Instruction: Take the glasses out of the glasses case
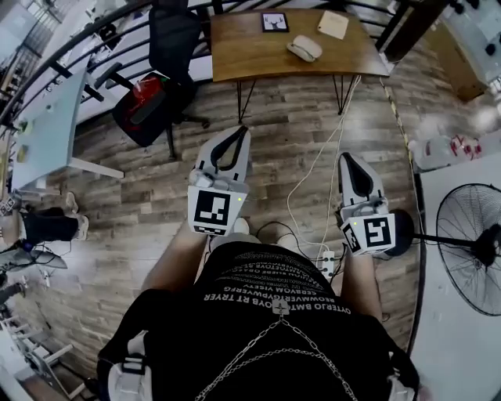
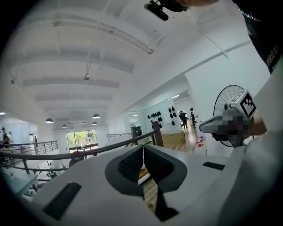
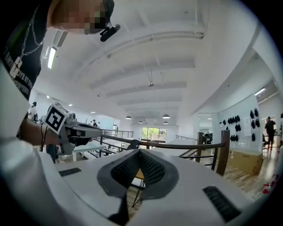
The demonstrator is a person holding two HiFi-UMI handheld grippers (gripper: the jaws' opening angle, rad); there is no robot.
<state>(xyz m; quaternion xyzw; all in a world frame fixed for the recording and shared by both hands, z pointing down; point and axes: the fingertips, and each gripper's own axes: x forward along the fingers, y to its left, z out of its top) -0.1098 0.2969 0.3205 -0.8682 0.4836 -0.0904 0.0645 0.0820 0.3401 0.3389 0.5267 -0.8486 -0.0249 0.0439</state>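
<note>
**Glasses case (image 1: 304,48) far ahead on the tabletop, both hand-held grippers shut and empty**

Glasses case sits toward the right of the wooden tabletop (image 1: 243,59), well apart from both hand-held grippers and straight ahead of the way they point. Sideways it falls between the two, a little nearer the right one's line. The left hand-held gripper (image 1: 234,133) is held further forward, so neither is clearly closer. The case's long axis runs slantwise, from far-left to near-right in the head view.

It is a pale, rounded, oblong shell and looks closed. No glasses show, so they are presumably inside. A dark-framed card (image 1: 275,22) and a beige pad (image 1: 333,24) lie just beyond it.

Both the left and the right hand-held gripper (image 1: 350,159) are level, with jaws pressed together and nothing between them. The person stands on the plank floor short of the tabletop, so an approach comes first.
</note>
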